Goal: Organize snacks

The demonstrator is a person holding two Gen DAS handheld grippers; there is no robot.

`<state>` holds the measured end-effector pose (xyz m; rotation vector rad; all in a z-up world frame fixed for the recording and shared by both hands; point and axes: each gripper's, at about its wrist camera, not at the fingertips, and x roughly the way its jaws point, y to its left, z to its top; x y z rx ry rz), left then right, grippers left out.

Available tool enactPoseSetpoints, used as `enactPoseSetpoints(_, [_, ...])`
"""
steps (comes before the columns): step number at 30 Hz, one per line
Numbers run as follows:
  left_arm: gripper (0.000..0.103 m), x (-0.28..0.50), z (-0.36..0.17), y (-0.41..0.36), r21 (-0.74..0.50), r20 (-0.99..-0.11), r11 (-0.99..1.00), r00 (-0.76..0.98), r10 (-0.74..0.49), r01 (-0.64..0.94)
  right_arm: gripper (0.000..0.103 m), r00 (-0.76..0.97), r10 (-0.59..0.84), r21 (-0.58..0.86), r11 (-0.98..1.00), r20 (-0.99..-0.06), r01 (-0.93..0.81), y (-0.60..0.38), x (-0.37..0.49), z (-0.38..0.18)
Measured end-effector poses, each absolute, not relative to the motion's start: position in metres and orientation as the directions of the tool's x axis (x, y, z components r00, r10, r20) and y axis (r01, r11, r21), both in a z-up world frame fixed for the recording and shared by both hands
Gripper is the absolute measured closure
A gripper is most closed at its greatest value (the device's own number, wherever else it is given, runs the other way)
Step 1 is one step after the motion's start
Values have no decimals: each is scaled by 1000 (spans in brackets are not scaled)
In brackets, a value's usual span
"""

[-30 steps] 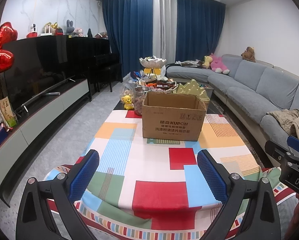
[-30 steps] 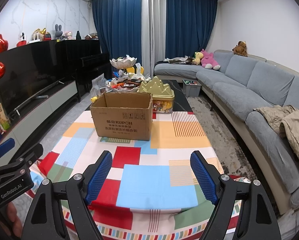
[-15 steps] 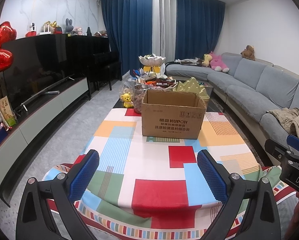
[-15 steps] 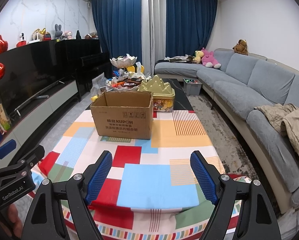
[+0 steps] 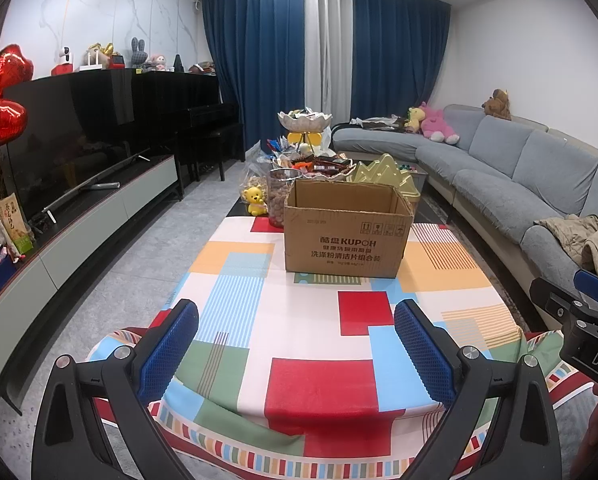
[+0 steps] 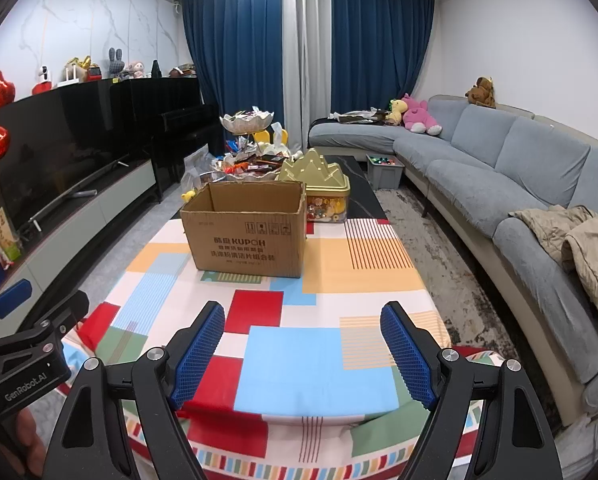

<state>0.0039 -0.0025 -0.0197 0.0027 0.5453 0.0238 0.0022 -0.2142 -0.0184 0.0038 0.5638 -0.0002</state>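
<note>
An open brown cardboard box stands on the far half of a table covered by a colourful patchwork cloth. Behind it lies a heap of wrapped snacks, a jar of nuts and a gold mountain-lidded tin. My left gripper hovers open over the near edge of the table, nothing between its blue pads. My right gripper is open beside it, also empty. Both are well short of the box.
A grey sofa with a beige jacket runs along the right. A television on a low cabinet lines the left wall. A yellow toy lion sits left of the box. A tiered bowl rises behind the snacks.
</note>
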Motion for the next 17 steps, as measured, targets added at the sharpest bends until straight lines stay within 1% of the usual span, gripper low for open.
enactPoseSetpoints(17, [3, 5, -19, -3, 8, -516, 1000, 856, 16, -14, 22, 844, 2, 5, 1000, -537, 1, -214, 2, -18])
